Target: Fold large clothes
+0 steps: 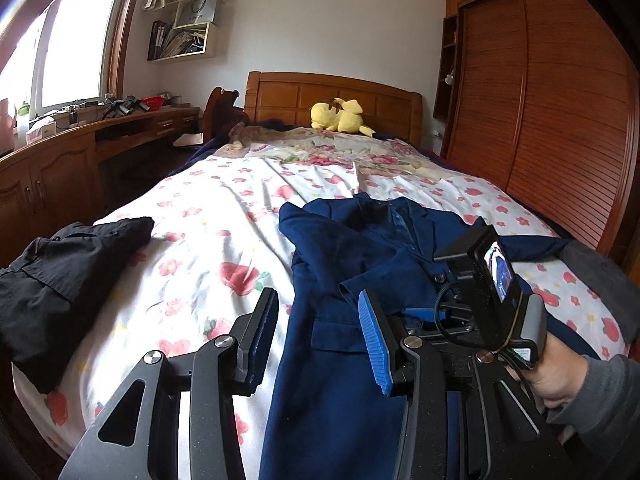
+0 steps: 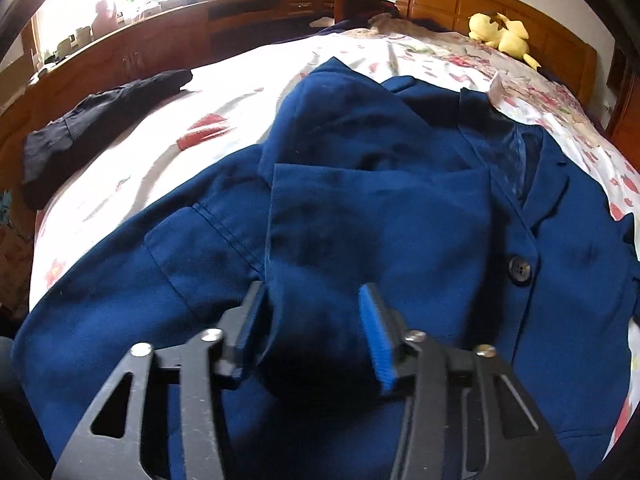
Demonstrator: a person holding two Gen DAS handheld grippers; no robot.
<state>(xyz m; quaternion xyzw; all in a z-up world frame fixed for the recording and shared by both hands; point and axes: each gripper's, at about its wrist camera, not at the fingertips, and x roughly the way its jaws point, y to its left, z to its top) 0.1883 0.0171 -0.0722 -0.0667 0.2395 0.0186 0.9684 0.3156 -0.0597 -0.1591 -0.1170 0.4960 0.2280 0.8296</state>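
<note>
Both grippers sit over the navy jacket point(image 2: 400, 208): our right gripper point(image 2: 316, 328) pinches its folded sleeve, our left gripper point(image 1: 318, 336) hovers half-open and empty, so next we lay that sleeve flat across the chest.

navy blue cloth blazer point(image 1: 340, 264): hem runs off the bottom edge, its right side sits behind the right gripper rig | folded black cloth garment point(image 1: 60, 280): clipped at the left edge | cluttered white wall shelves point(image 1: 188, 24), upper left: contents too tiny to make out

A home bedroom: a wooden-headboard bed point(image 1: 336, 96) with floral sheets, a louvred wardrobe point(image 1: 540, 120), a cluttered desk point(image 1: 100, 128).
</note>
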